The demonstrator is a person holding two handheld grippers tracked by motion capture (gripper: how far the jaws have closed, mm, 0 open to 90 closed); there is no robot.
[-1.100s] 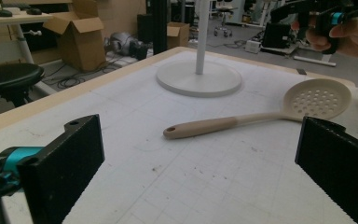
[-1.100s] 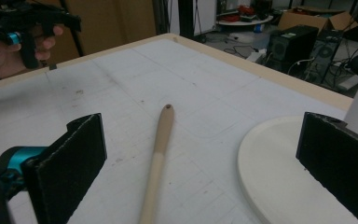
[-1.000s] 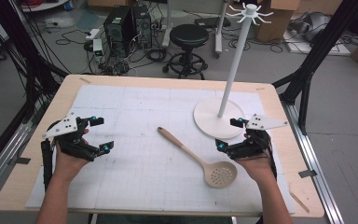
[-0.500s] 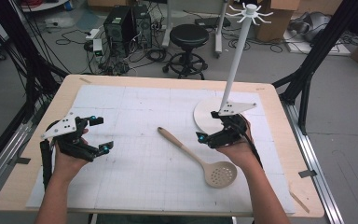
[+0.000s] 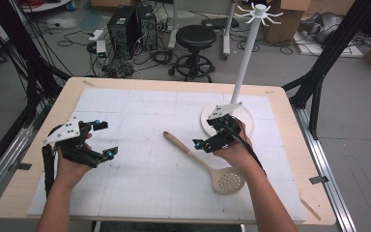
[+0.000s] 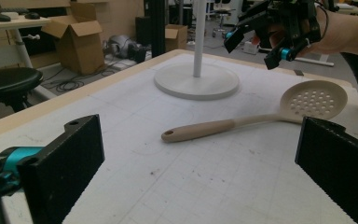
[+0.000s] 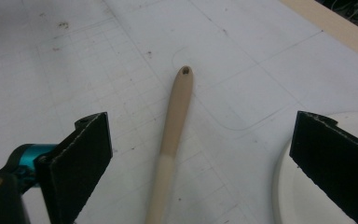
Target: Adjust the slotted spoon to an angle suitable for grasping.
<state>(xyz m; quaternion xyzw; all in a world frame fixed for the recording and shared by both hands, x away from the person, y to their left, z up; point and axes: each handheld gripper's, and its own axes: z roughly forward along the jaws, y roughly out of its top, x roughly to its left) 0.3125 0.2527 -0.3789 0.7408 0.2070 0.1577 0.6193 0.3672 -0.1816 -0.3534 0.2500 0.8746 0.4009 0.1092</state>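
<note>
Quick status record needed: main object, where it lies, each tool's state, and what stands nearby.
object: slotted spoon, beige, hole at the handle tip
position: flat on the white grid mat, handle toward the table's far left, perforated bowl nearest the person
right tool: open, above the spoon handle, jaws have just been closing slightly, nothing gripped
left tool: open, holding nothing, apart from the spoon
nearby: white hook stand upright on its round base, beyond the right tool
</note>
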